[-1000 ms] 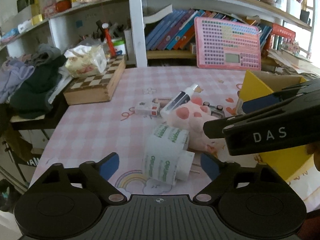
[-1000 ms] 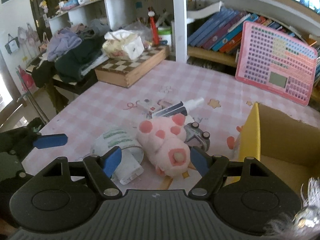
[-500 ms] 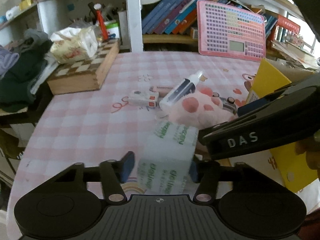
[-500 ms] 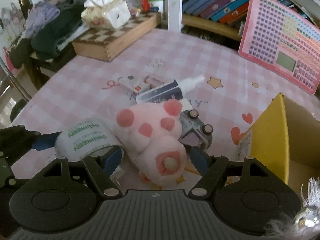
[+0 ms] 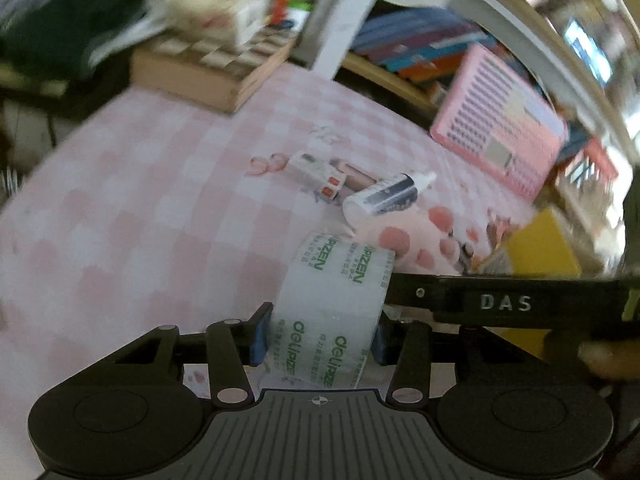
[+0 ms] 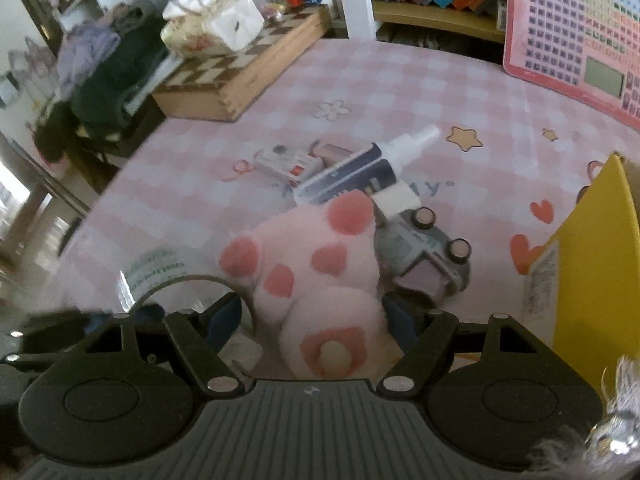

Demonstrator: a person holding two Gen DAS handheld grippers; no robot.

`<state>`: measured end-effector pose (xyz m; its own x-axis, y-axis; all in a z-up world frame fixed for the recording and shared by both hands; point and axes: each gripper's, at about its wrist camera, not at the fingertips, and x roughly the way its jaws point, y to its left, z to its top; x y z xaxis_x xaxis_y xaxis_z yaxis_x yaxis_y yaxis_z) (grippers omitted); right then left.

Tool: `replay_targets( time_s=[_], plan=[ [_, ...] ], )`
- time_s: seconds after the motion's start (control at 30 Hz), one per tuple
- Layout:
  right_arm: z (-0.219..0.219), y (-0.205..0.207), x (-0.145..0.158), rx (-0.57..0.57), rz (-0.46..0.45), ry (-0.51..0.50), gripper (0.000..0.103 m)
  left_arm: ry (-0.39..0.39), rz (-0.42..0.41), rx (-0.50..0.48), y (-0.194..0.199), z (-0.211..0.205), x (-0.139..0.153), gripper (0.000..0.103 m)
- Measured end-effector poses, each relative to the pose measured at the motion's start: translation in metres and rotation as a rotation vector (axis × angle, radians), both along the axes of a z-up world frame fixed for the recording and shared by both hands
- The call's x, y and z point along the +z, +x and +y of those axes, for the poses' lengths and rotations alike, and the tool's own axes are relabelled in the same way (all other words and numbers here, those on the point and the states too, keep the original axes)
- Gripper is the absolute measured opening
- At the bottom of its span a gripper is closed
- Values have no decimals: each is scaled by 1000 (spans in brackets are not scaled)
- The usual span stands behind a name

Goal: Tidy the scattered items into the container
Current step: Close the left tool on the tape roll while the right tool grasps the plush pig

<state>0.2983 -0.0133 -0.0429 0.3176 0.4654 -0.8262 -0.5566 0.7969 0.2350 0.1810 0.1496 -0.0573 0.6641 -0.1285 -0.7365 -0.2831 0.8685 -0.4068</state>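
A roll of clear tape (image 5: 336, 292) with green print sits between the blue pads of my left gripper (image 5: 320, 336), which press on both its sides just above the pink checked cloth. The same tape roll (image 6: 160, 272) shows at the lower left of the right wrist view. My right gripper (image 6: 312, 320) stands open astride a pink plush paw (image 6: 312, 264), its pads apart from the plush. One of its black fingers (image 5: 504, 303) crosses the left wrist view. The yellow cardboard box (image 6: 592, 280) stands open at the right.
Behind the paw lie a grey toy car (image 6: 424, 256), a dark spray bottle (image 6: 352, 172) and a small white carton (image 6: 288, 162). A wooden chessboard box (image 6: 240, 76) with a tissue pack (image 6: 212, 24) sits far left; a pink keyboard toy (image 6: 576, 28) leans at the back right.
My left gripper's jaws closed onto the tape roll and the hand rolled and moved in. My right gripper dropped lower over the plush paw, its jaws unchanged.
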Motion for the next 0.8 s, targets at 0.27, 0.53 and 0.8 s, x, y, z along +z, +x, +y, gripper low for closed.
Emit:
replay_targets(
  time_s=[0.27,0.53,0.8],
  plan=[
    [2,0,7,8,-18,8,77,-227,-19,150,-18,28,-17,45],
    [12,3,-2,68,-10,-36,77,-550,-111,298,-42,55,-37,45],
    [19,6,-15,73,-31,-85,60,-550,-148,305,-47,57,-28,45]
  ],
)
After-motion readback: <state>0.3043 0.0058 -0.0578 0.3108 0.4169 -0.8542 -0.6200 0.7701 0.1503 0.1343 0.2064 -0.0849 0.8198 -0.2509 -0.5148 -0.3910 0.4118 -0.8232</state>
